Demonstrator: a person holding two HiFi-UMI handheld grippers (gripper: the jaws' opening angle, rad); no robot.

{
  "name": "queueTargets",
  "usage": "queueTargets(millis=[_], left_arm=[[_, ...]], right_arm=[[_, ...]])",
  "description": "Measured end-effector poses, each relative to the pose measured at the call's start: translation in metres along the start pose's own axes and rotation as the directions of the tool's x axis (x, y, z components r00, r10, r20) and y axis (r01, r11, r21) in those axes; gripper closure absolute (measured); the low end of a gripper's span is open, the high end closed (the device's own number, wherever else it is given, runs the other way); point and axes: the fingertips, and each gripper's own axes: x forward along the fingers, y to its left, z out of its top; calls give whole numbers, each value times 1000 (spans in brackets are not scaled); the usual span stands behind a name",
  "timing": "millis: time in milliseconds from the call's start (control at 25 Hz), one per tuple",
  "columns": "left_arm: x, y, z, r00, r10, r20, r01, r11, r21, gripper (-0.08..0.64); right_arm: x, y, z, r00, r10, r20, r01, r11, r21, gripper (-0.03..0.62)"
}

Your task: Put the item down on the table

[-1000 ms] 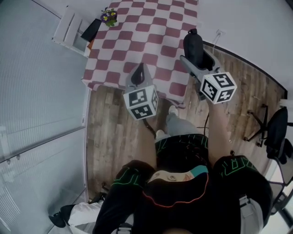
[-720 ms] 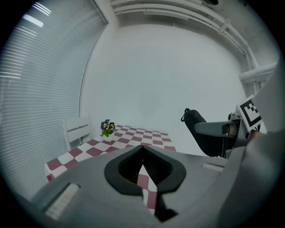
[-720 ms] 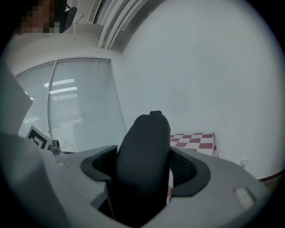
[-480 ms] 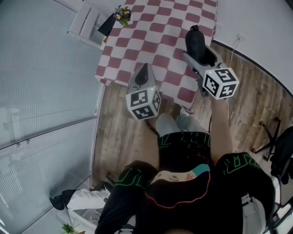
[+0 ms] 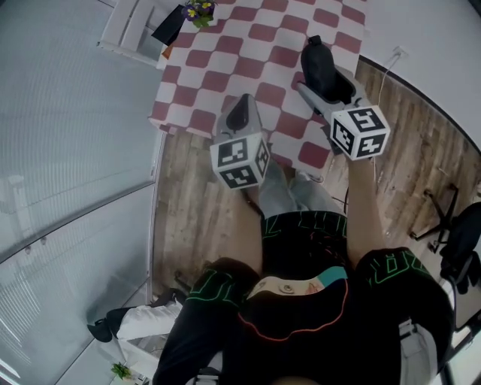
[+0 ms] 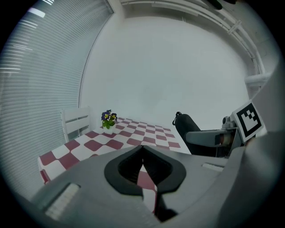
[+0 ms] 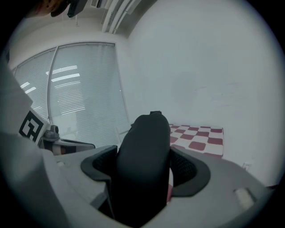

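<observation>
My right gripper (image 5: 325, 75) is shut on a black rounded item (image 5: 319, 68), held in the air over the near right part of the table (image 5: 263, 45) with the red and white checked cloth. In the right gripper view the black item (image 7: 144, 156) fills the space between the jaws, and the table (image 7: 202, 138) lies beyond at the right. My left gripper (image 5: 239, 116) hangs shut and empty over the table's near edge. In the left gripper view its jaws meet at the tips (image 6: 142, 149), and the black item (image 6: 187, 127) shows at the right.
A small pot of purple and yellow flowers (image 5: 198, 10) stands at the table's far left corner, beside a white chair (image 5: 128, 30). A window with blinds runs along the left. An office chair (image 5: 458, 241) stands on the wooden floor at the right. The person's legs are below.
The head view has shifted, and the table now lies closer under both grippers. The right gripper keeps its hold on the black item; the left stays shut.
</observation>
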Motion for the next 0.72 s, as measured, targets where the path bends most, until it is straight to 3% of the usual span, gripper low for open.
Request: queueTargets(millis=[320, 720], left_arm=[[41, 22, -16, 994, -70, -87, 69, 998, -4, 551], [79, 60, -30, 980, -125, -153, 123, 992, -22, 551]], right_arm=[[42, -4, -25, 996, -45, -74, 50, 997, 59, 221], [101, -2, -44, 985, -72, -157, 80, 996, 48, 221]])
